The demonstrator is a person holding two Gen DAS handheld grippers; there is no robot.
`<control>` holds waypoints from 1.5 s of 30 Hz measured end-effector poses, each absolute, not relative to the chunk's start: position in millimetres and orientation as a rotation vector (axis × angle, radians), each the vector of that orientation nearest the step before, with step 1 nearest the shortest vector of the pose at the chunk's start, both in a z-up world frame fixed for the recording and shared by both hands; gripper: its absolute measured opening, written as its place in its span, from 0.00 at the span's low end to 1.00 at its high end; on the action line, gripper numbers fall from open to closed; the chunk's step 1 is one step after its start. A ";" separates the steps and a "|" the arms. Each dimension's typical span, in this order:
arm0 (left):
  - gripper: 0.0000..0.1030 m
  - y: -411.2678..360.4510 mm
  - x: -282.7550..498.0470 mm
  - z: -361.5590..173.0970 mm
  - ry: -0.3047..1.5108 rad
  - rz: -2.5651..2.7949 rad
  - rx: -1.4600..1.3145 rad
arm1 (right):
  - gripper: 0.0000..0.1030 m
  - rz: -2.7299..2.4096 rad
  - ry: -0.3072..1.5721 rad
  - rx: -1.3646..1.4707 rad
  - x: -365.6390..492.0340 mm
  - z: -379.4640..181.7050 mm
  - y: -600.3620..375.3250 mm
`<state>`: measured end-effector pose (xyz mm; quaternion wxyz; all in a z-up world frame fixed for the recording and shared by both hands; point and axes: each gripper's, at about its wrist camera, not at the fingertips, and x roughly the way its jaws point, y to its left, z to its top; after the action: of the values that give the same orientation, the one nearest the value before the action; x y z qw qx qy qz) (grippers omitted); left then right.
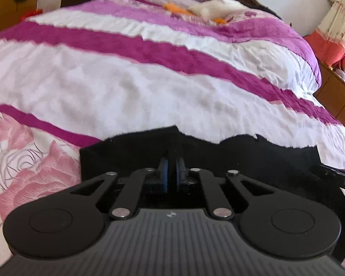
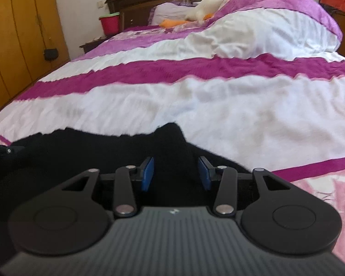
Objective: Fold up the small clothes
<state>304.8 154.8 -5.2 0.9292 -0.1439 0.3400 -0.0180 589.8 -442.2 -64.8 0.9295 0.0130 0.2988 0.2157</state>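
Here my left jaws (image 1: 171,169) pinch shut on the black garment (image 1: 241,158), holding its edge taut above the bed (image 1: 149,87). My right jaws (image 2: 176,172) stand apart around a raised ridge of it, pads not pressing, probably ready to grip for a fold.

Our left gripper (image 1: 171,169) points downward, its blue pads (image 1: 164,172) drawn nearly together on a fold of the black garment (image 1: 241,154). Our right gripper (image 2: 176,172) tilts down too, pads (image 2: 148,173) apart around a black ridge, pressing unclear.
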 end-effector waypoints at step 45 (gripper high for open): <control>0.70 116.2 164.1 28.5 0.724 0.071 -0.100 | 0.72 0.284 0.557 0.330 447.9 -52.0 -513.9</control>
<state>164.1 116.2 28.5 0.9334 -0.0490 0.3539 0.0346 447.9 -513.9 -52.0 0.9382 0.1618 0.2725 0.1392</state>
